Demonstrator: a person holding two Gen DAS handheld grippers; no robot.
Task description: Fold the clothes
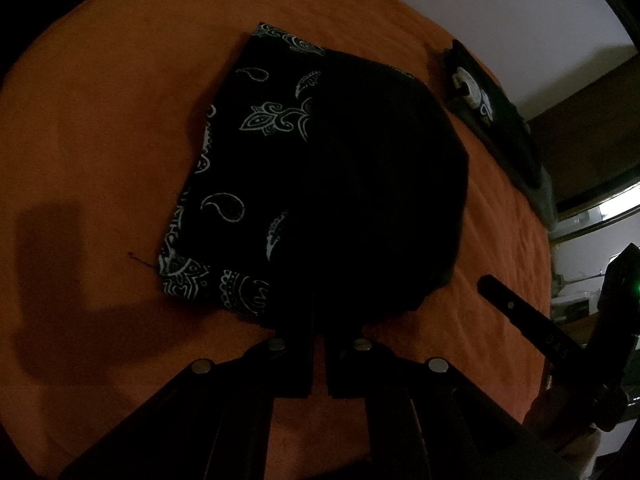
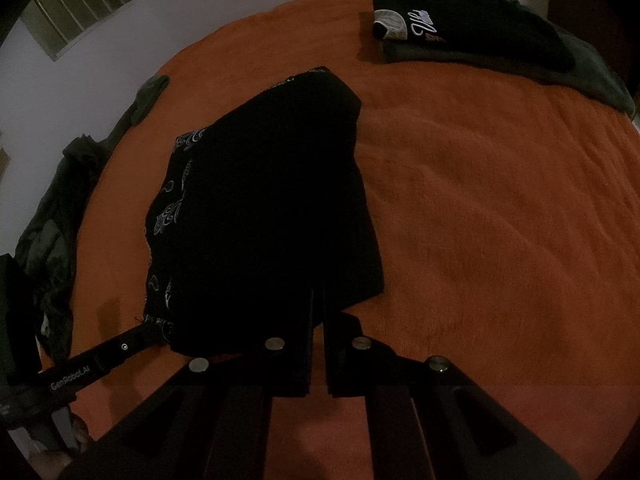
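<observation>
A black garment (image 1: 360,168) lies on the orange bed cover (image 1: 100,120). Its plain black half is folded over a white paisley-printed part (image 1: 240,140). My left gripper (image 1: 318,304) is shut, its fingertips at the garment's near edge. The dim light hides whether cloth is pinched. The right gripper (image 1: 490,284) shows at the right, just off the garment's edge. In the right wrist view my right gripper (image 2: 319,304) is shut at the near right corner of the garment (image 2: 272,200). The left gripper (image 2: 148,334) touches its near left corner.
A folded black top with a white logo (image 2: 460,28) rests on a folded grey piece at the far right of the bed (image 1: 492,120). A heap of dark clothes (image 2: 60,200) lies along the left edge. Bare orange cover (image 2: 500,200) spreads to the right.
</observation>
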